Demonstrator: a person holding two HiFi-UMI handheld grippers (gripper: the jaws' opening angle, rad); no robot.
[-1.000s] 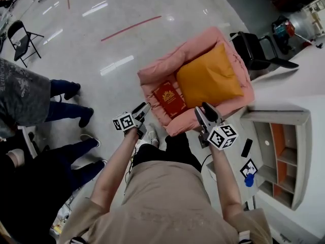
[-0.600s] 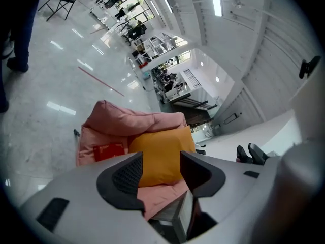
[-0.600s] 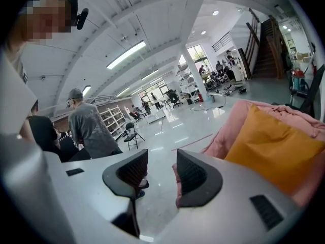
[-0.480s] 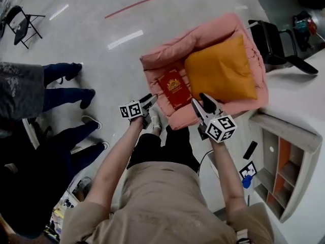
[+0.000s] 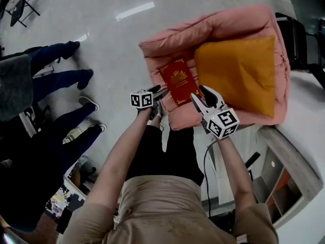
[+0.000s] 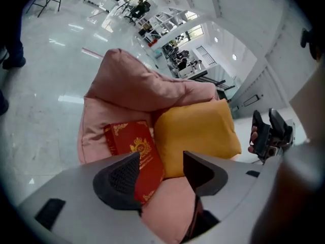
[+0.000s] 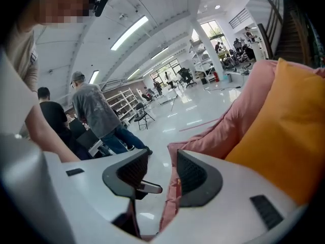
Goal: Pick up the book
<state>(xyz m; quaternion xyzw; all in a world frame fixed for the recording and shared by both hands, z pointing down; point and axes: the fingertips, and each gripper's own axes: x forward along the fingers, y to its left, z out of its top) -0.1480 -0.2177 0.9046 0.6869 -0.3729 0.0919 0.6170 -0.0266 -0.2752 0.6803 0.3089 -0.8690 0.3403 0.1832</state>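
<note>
While the person stood over a soft pink padded armchair (image 5: 167,42), the red hardcover book with gold ornament (image 5: 177,80) lay flat on its seat, face up, just beside a large orange fabric cushion (image 5: 241,72) that filled the rest of the seat. The left gripper (image 5: 161,91) pointed down at the seat's front edge, close to the book's near corner. Its jaws had just been opening and stood wide apart with nothing pinched between them. In the left gripper view, one jaw overlapped the book's lower part, and the gap framed the pink front edge and the cushion. The right gripper (image 5: 204,96) hung over the front edge between book and cushion, its jaws a narrower gap apart and empty. Two bystanders in dark trousers (image 5: 56,78) stood on the glossy grey floor (image 5: 111,50) to the left, well apart from the armchair.
</note>
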